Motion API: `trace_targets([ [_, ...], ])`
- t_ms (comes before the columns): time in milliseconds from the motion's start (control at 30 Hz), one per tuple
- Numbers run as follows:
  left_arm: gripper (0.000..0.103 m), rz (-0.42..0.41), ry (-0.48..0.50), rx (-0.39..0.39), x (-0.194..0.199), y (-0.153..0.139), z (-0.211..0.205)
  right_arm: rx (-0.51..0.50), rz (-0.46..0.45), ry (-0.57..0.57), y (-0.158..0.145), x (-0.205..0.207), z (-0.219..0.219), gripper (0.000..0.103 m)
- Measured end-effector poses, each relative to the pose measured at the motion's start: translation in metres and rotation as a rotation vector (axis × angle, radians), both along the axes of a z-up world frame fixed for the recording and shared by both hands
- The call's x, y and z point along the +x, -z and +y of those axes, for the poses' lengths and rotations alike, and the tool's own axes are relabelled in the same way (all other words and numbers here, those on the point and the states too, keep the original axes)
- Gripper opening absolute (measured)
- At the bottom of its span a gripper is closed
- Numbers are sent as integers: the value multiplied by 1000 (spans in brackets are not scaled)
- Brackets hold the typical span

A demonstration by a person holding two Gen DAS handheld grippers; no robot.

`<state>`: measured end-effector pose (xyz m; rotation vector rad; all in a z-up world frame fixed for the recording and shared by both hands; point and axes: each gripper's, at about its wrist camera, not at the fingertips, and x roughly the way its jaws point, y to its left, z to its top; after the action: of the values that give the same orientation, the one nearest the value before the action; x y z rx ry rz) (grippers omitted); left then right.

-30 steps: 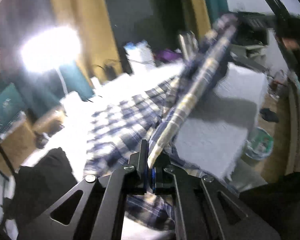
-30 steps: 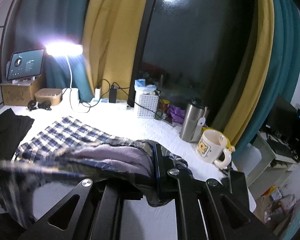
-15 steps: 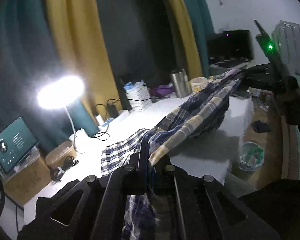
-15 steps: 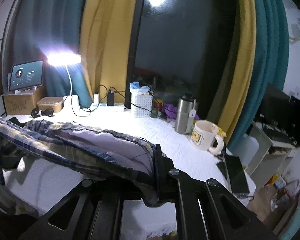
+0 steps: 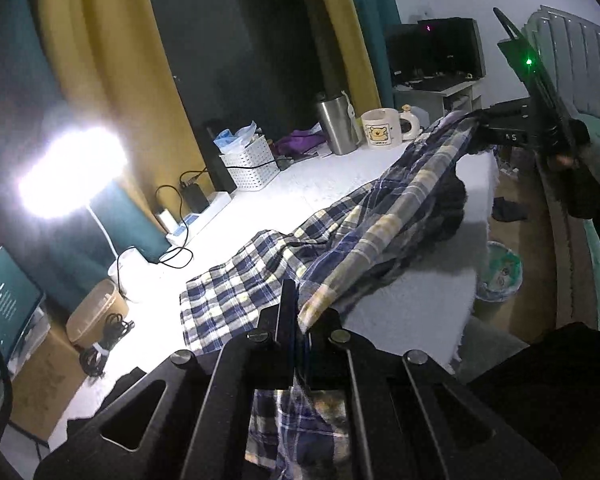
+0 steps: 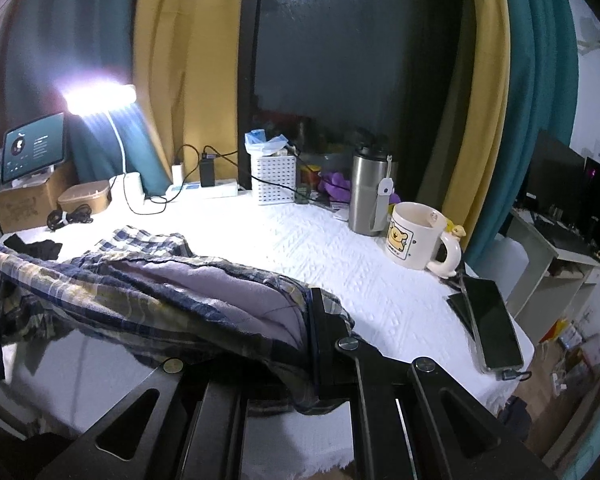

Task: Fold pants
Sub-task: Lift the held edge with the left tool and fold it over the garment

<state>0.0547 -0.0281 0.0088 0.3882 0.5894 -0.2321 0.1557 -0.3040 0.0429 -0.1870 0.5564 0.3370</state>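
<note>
At the bottom centre of my left view, my left gripper point(image 5: 300, 320) has its fingers pinched together on a plaid edge of the pants point(image 5: 380, 216). At the lower centre of my right view, the right gripper point(image 6: 312, 320) is clamped on the other end, lining showing. The cloth hangs stretched between them above the white table point(image 6: 300, 248), with one leg trailing flat on it toward the middle left.

My worry is the thin bite on the left: a tug could pull the hem free and drop the span. Further right, the phone point(image 6: 496, 324) sits near the table edge and the bear mug point(image 6: 412, 240) just behind it; a low sweep of hanging cloth could drag either off. Beyond them, the steel tumbler point(image 6: 366, 196) looks tippable, too.
</note>
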Motion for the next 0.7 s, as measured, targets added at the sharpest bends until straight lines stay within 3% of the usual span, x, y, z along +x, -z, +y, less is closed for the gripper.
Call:
trace_targets([
  [400, 3, 79, 48, -27, 76, 3, 36, -29, 74, 23, 9, 68, 27, 8],
  [700, 7, 167, 48, -79, 151, 28, 74, -54, 195, 32, 49, 127, 58, 8],
])
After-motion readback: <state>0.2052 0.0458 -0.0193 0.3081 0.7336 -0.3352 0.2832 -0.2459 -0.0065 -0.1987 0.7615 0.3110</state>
